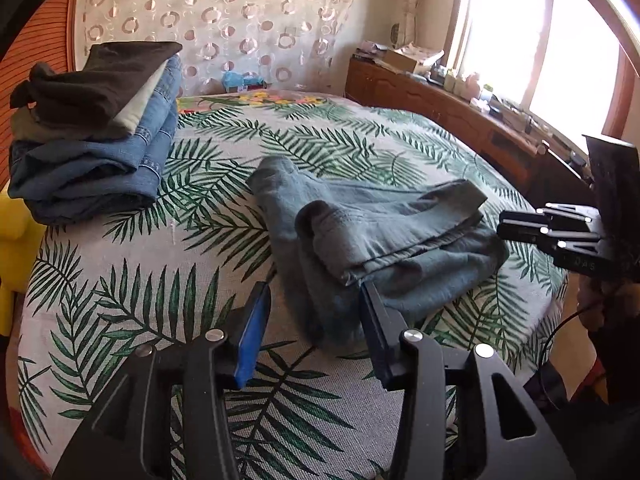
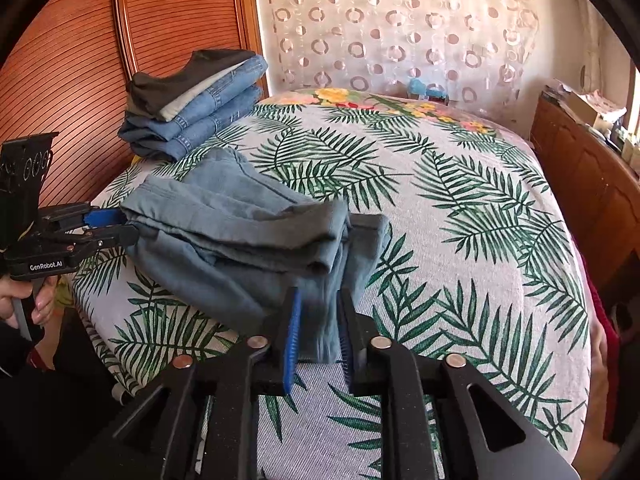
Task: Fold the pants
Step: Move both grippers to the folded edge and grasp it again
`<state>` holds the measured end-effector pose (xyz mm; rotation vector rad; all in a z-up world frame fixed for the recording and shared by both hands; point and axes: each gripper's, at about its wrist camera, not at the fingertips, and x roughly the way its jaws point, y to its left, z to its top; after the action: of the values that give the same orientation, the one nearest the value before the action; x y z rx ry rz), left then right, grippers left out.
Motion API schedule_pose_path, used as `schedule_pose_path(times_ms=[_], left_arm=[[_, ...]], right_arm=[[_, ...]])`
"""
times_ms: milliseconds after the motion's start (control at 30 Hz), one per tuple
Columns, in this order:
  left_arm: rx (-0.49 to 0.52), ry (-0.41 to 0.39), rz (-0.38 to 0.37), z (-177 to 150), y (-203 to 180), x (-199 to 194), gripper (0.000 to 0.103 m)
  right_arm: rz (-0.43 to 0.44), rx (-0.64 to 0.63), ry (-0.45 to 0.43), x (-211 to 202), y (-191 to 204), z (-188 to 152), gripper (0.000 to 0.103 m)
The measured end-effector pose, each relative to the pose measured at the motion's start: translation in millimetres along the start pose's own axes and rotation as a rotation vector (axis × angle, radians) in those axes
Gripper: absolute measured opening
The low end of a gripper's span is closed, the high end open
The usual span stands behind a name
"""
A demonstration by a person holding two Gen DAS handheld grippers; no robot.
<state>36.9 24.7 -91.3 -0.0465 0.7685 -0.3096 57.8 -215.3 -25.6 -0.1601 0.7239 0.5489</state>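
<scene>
A pair of grey-blue pants (image 1: pixel 384 232) lies folded into a thick bundle on the leaf-print bed; it also shows in the right wrist view (image 2: pixel 240 236). My left gripper (image 1: pixel 316 292) is open, its jaws either side of the bundle's near corner, the right finger (image 1: pixel 376 320) touching the cloth. In the right wrist view it (image 2: pixel 116 226) sits at the bundle's left end. My right gripper (image 2: pixel 318 312) is open around the bundle's near edge, cloth between its fingers. In the left wrist view it (image 1: pixel 508 226) sits at the bundle's right end.
A stack of folded jeans and dark garments (image 1: pixel 92 140) sits at the bed's far left, also in the right wrist view (image 2: pixel 196 104). A wooden cabinet (image 1: pixel 460 120) with clutter runs along the right under a window. A yellow object (image 1: pixel 12 248) is at the left edge.
</scene>
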Motion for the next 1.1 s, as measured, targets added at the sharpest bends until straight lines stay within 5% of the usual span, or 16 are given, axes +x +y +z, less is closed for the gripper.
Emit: schedule_pose_path(times_ms=[533, 1100], left_arm=[[-0.026, -0.013, 0.018, 2, 12, 0, 0.046], [-0.006, -0.026, 0.035, 50, 15, 30, 0.046]], right_arm=[[0.010, -0.015, 0.042, 32, 0, 4, 0.028], [-0.044, -0.091, 0.057, 85, 2, 47, 0.028]])
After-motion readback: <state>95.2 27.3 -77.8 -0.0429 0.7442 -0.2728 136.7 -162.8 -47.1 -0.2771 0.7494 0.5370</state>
